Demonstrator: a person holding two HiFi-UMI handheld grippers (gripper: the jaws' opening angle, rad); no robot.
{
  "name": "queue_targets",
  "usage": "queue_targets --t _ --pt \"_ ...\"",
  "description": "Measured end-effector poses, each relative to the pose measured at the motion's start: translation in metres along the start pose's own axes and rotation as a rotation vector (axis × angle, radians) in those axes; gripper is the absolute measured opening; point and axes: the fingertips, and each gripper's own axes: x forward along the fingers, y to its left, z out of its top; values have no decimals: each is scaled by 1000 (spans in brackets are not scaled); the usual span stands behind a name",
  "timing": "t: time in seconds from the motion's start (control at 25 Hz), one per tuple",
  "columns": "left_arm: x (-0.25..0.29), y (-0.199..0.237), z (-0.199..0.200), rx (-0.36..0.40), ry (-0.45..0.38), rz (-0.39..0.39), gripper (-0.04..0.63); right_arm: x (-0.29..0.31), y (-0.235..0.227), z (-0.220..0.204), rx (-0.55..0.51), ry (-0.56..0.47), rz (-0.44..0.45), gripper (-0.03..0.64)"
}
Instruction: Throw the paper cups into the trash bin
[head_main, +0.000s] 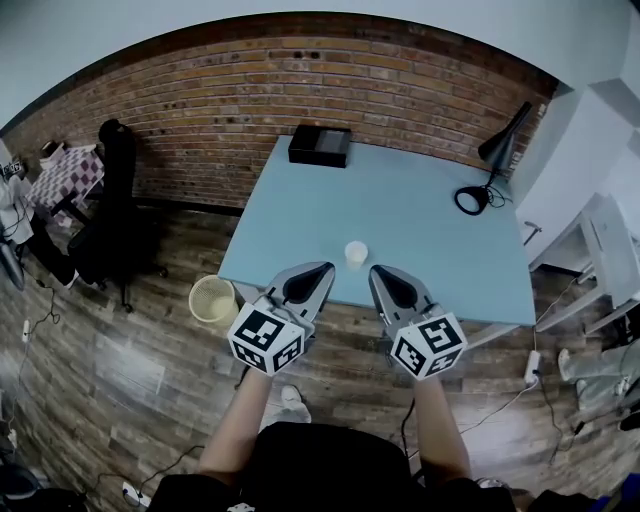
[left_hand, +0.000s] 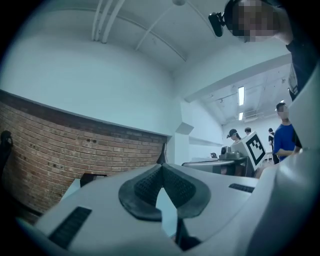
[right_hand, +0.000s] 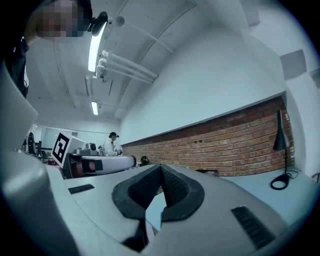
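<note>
Shows, from the head view, a blue table (head_main: 420, 215) seen steeply from above. Carries one cup (head_main: 355, 254) near the front edge, alone and well apart from the box (head_main: 320, 146) and lamp (head_main: 492, 160) at the far side. Places the bin (head_main: 212, 299) on the floor off the front-left corner, mouth up and lower than the tabletop, ready for a drop from above.

Holds the left gripper (head_main: 320, 268) and right gripper (head_main: 378, 272) level and side by side at the near edge, tips aimed past either flank of the cup. Leaves the cup just beyond and between them, touching neither. Keeps both clenched on nothing: in each gripper view, pads pressed together at the tips, only table and brick wall beyond. Reads as an approach pose ahead of any grasp; calls for parting one pair of jaws first.

Sets the cup's long axis vertical, base on the table. Points the mouth probably upward, though too small here to rule out an inverted cup. Offers the same round wall to either side, which suits a level side pinch.
</note>
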Motion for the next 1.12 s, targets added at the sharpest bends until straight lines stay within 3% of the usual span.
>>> queue_targets --t 0.56,0.92,1.12 --pt "23 99 -2 -74 4 -91 5 94 -24 -19 -30 102 -107 5" --pt "30 136 -20 -106 29 -159 5 126 -34 -31 -49 136 -186 5" --pt "40 145 -27 -131 44 -164 5 134 -44 -45 -48 185 -169 5"
